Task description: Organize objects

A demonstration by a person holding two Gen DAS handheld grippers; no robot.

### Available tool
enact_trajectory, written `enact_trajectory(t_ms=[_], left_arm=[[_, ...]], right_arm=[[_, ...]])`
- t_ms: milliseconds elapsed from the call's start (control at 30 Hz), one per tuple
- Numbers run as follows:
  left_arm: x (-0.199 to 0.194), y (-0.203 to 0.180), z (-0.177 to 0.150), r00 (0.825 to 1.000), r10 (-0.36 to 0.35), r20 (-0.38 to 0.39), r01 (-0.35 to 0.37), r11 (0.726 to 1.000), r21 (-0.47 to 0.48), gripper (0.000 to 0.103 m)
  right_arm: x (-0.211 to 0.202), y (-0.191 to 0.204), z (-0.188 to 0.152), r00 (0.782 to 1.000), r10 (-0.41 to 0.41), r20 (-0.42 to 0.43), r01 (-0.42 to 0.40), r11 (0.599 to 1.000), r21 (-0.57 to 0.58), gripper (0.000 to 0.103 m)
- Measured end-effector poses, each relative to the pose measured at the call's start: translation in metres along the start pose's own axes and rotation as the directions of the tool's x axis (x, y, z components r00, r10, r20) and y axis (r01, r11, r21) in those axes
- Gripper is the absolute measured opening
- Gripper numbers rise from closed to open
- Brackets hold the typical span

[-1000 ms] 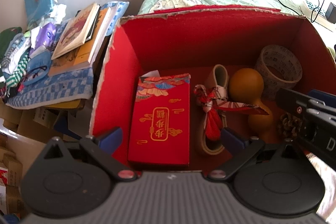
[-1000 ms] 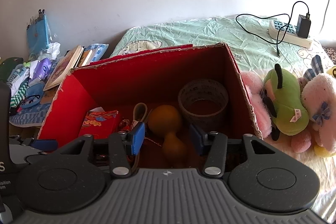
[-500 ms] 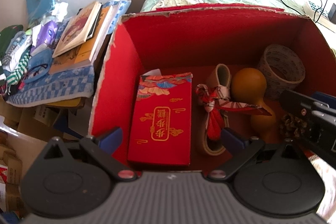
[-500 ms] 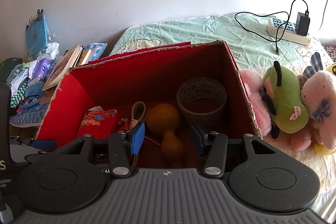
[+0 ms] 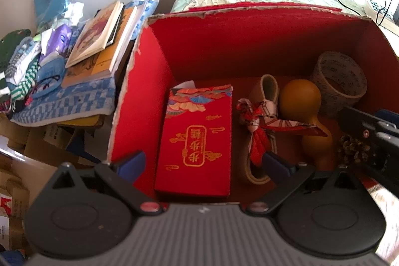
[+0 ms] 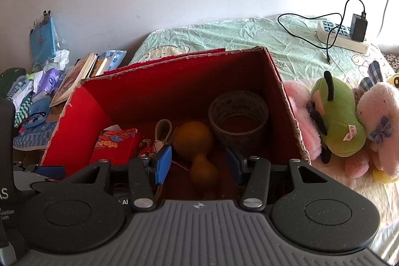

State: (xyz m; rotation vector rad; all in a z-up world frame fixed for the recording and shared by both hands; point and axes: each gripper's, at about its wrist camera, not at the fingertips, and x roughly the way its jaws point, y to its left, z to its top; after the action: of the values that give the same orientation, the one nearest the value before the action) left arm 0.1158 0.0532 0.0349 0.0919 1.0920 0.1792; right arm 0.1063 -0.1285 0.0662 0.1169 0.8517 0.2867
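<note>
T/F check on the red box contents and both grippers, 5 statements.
1. The gourd lies inside the box. True.
2. The tape roll sits outside the box. False: it is inside, at the back right corner.
3. The left gripper is open and holds nothing. True.
4. The right gripper is shut on the gourd. False: open, holding nothing.
5. The plush toys lie in the box. False: on the bed beside it.

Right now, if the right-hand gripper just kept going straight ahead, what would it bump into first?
Most likely the brown gourd: it lies inside the red box, straight ahead between the open fingers of the right gripper. Depth is hard to judge through this lens.
</note>
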Motion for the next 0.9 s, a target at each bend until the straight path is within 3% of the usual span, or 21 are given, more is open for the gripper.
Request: enact_trajectory(t_ms=[900], left_arm=[[0.0017,0.0013,-0.0021,1.000,-0.014,0.013,0.014,1.000,-0.006,0.100]], right_arm=[[0.0030,-0.0018,-0.0019,1.000,-0.001,-0.012,0.001,1.000,0.004,0.051]])
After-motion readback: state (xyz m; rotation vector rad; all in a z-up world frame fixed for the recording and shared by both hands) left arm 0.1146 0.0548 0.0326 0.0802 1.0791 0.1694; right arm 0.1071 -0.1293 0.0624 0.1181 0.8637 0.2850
